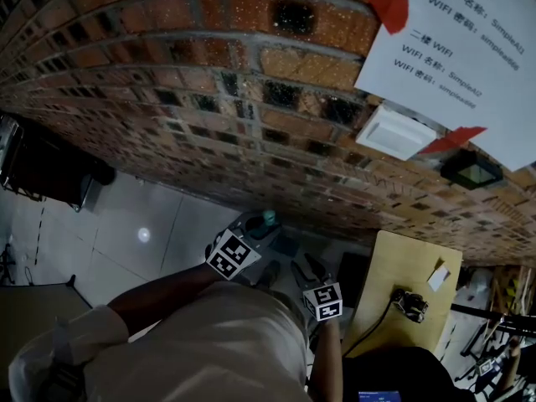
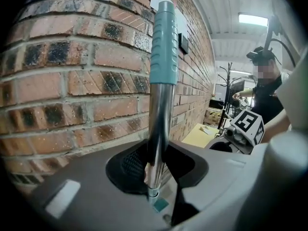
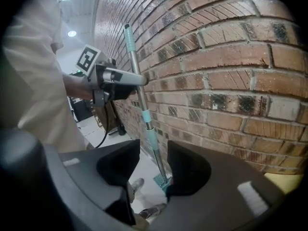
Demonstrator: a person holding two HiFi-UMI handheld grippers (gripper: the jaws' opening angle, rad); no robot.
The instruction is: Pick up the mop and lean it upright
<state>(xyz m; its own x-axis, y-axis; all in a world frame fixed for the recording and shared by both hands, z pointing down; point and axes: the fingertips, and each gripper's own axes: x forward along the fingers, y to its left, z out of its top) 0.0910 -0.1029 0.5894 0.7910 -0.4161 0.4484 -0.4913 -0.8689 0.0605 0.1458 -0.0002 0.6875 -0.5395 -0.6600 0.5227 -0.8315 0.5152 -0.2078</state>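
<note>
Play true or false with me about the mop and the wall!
1. The left hand-held gripper is clamped on the mop. True.
2. The right hand-held gripper squeezes the mop too. False: its jaws stand open with nothing pressed between them; the mop is farther off.
3. The wall is brick. True.
4. The mop's top grip is red. False: it is teal.
5. The mop lies flat on the floor. False: it stands nearly upright beside the wall.
</note>
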